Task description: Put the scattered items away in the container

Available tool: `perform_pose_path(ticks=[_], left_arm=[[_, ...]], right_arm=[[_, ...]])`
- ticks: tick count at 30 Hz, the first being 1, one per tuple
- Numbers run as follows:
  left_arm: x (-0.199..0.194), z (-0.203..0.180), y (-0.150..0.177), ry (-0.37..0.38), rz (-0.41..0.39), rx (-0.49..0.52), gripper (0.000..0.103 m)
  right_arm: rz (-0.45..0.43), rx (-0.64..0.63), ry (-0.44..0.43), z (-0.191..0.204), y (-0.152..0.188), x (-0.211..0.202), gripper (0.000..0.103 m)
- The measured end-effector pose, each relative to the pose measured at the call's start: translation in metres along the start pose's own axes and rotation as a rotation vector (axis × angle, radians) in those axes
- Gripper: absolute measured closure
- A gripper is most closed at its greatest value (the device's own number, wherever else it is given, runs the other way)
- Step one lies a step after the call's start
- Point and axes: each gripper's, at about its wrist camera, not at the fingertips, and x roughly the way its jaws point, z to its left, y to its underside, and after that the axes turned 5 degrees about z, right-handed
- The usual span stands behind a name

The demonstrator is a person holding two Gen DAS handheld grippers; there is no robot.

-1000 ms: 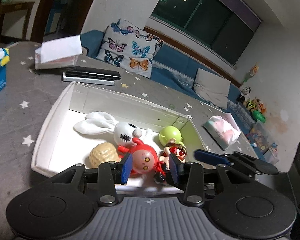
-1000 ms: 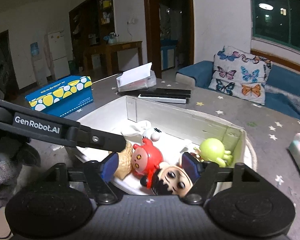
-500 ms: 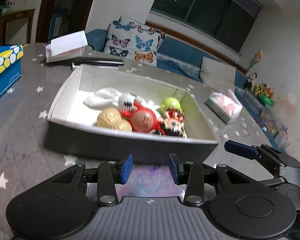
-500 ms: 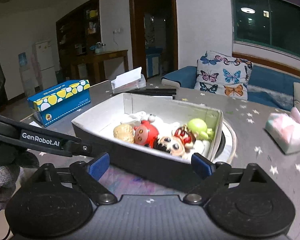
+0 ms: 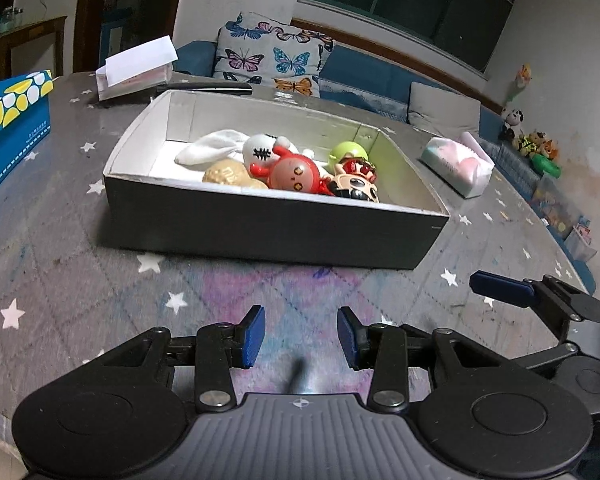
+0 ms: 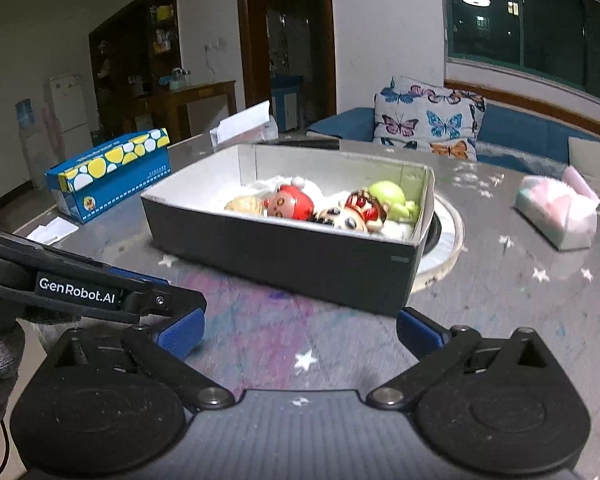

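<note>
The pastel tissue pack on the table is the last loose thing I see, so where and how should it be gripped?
Grip the pastel tissue pack across its narrow middle, coming from above with the right gripper, whose jaws are opening with nothing between them. The pack lies flat and long on the table, right of the box, with clear space round it.

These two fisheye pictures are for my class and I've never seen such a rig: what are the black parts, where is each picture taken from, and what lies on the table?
No robot here: a person holds a two-finger claw in each hand, with a camera on each looking along its fingers. One picture is from the left claw, the other from the right claw. Both are empty; the right one's jaws are opening wide. On the star-patterned table stands a dark box holding toys: a red figure, a green one, a white plush, a tan peanut shape and a big-eyed doll. Beside it lie a blue tissue box and a pastel pack.
</note>
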Motion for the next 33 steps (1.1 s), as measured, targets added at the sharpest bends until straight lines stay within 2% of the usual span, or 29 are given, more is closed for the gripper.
perform_pose_path(ticks=[12, 22, 33], left_arm=[[0.007, -0.001, 0.005, -0.003, 0.027, 0.012, 0.061], [0.012, 0.000, 0.005, -0.078, 0.026, 0.022, 0.061], [0.017, 0.001, 0.006, -0.090, 0.028, 0.011, 0.062]], right_arm=[[0.051, 0.060, 0.021, -0.002, 0.010, 0.011, 0.000], [0.063, 0.073, 0.052, -0.002, 0.010, 0.016, 0.000], [0.077, 0.079, 0.064, -0.004, 0.010, 0.021, 0.000]])
